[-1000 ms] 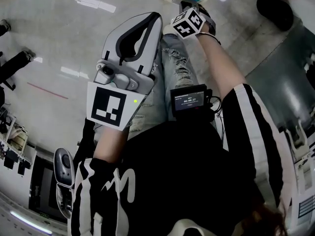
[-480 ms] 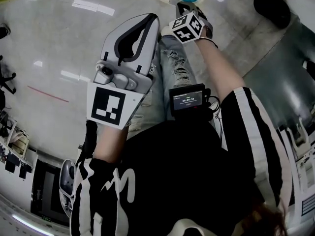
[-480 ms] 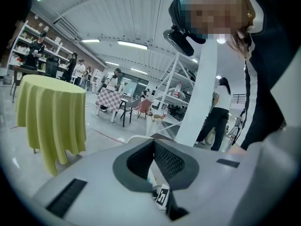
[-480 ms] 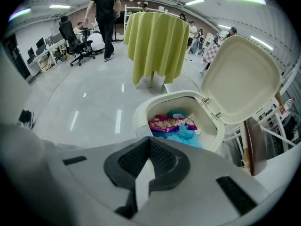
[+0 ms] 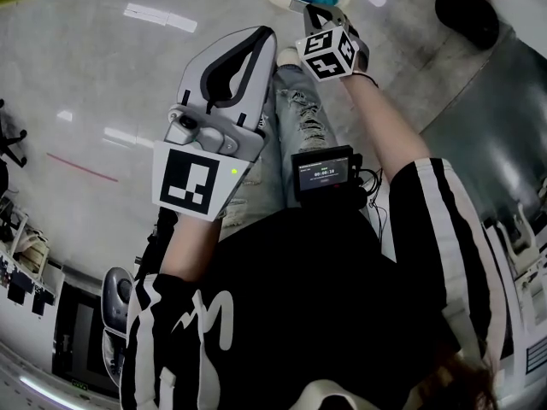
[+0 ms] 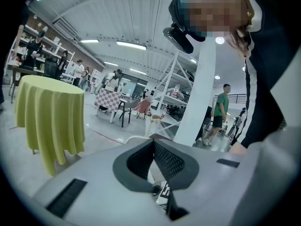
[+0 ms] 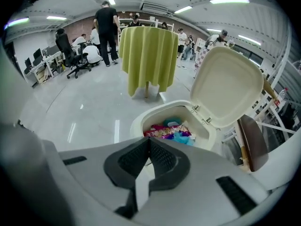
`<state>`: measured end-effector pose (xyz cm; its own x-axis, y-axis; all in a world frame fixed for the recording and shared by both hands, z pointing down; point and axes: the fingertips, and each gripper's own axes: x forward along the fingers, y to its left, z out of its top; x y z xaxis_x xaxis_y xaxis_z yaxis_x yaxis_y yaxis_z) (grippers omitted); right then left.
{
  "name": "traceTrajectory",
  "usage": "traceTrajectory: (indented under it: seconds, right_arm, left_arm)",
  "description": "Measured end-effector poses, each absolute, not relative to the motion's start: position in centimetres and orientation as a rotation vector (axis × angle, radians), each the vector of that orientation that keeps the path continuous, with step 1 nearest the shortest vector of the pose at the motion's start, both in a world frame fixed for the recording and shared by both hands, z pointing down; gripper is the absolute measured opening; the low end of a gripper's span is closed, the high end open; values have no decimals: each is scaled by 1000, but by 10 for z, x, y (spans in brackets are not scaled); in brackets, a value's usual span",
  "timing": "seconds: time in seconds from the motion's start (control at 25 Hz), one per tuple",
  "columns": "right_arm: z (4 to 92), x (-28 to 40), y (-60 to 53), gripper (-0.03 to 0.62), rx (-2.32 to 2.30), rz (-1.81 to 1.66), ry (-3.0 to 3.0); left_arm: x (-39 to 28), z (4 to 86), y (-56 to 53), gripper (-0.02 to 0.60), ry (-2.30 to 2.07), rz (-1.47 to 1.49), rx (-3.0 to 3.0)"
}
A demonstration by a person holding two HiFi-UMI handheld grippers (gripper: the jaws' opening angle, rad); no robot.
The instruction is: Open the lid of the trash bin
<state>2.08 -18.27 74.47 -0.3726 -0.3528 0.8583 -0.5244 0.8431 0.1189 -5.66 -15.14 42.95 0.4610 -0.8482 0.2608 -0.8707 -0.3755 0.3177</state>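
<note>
Barely shifted from a second ago, the left tool (image 6: 154, 145) hangs with jaws pressed together on nothing. The right tool (image 7: 149, 142), likewise closed and empty, points at the trash bin (image 7: 137, 123) on the floor (image 7: 84, 102), its lid (image 7: 228, 84) standing raised over colourful wrappers (image 7: 167, 132).

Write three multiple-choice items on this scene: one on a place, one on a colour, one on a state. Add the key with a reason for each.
1. The trash bin stands:
A. on a chair
B. on the floor, ahead of the right gripper
C. on a shelf

2. The tablecloth is:
A. yellow-green
B. red
C. black

3. The bin's lid is:
A. shut
B. lying on the floor
C. raised

Key:
1 B: in the right gripper view the bin sits on the floor beyond the jaw tips.
2 A: the cloth hangs yellow-green.
3 C: the lid stands up at its hinges, leaving the inside open to view.
</note>
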Motion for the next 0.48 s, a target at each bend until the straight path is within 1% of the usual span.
traceTrajectory:
  seconds: [0.48]
  right_arm:
    - [707, 14, -180, 3, 692, 222, -2074]
  left_arm:
    - [-53, 423, -152, 7, -1423, 78, 2325]
